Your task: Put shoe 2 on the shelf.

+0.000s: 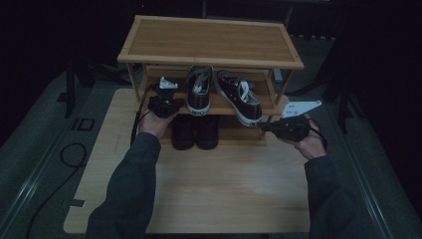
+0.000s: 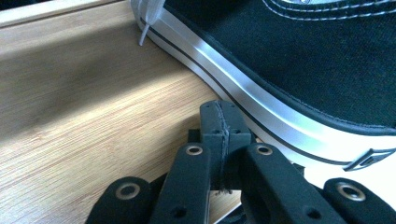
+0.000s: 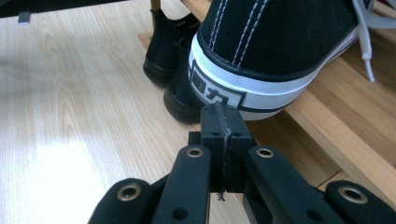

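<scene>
**A:** While both hands sit low in front of the rack (image 1: 211, 41), what's the left gripper (image 1: 165, 103) doing? From where I stand it's parked at the left end of the middle shelf (image 1: 224, 103).

**B:** Jaws pressed flat together, nothing between them. In the left gripper view the tips are just beside the white sole of the left sneaker (image 1: 200, 90), maybe touching, I can't tell. That sneaker sits on the middle shelf with its heel pointing out toward the person.

**A:** And the right gripper (image 1: 272, 127)?

**B:** Same deal, jaws closed tight on nothing. It's held level off the right front corner of the shelf, pointing at the heel of the right sneaker (image 1: 240, 97) (the one lying crooked, heel poking past the shelf's front edge). Close to it, but there's a gap in the right gripper view.

**A:** What's under the sneakers?

**B:** A pair of black shoes (image 1: 194, 132) side by side on the wooden table (image 1: 214, 189), tucked below the shelf. The top shelf of the rack is bare wood. The sneakers' white laces hang loose.
</scene>
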{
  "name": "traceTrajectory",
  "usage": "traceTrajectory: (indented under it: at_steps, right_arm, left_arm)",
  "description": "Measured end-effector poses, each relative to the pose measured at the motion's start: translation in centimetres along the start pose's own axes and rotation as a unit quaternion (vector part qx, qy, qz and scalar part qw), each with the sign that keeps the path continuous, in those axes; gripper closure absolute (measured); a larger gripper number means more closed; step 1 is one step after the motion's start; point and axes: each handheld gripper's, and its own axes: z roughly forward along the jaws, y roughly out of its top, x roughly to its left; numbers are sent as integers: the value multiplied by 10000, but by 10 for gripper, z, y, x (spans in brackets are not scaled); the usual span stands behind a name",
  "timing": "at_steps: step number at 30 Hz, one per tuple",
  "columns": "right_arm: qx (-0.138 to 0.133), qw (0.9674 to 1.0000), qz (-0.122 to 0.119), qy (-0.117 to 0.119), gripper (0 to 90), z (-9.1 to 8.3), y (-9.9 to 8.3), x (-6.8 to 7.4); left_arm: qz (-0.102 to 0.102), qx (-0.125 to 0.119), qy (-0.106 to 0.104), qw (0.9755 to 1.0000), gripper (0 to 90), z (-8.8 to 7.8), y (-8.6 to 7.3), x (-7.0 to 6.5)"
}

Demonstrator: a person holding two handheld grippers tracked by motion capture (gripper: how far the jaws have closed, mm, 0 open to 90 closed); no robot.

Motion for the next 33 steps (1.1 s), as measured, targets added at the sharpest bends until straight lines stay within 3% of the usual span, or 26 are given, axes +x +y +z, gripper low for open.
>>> traceTrajectory:
  at_steps: [4,8,15,33]
  right_arm:
    - [1,10000,-22,24,900,2,3,3]
    - [-38,9997,-108,214,900,11,11,9]
    - [-131,9988,-206,423,900,25,23,16]
    - [-365,9987,-265,244,900,37,32,20]
  left_arm:
    - [-4,6,-85,10000,900,0,0,0]
    - [-27,9,-121,9999,900,0,0,1]
    - [87,37,-38,9999,900,0,0,-1]
    - [130,50,4,9999,900,-1,0,-3]
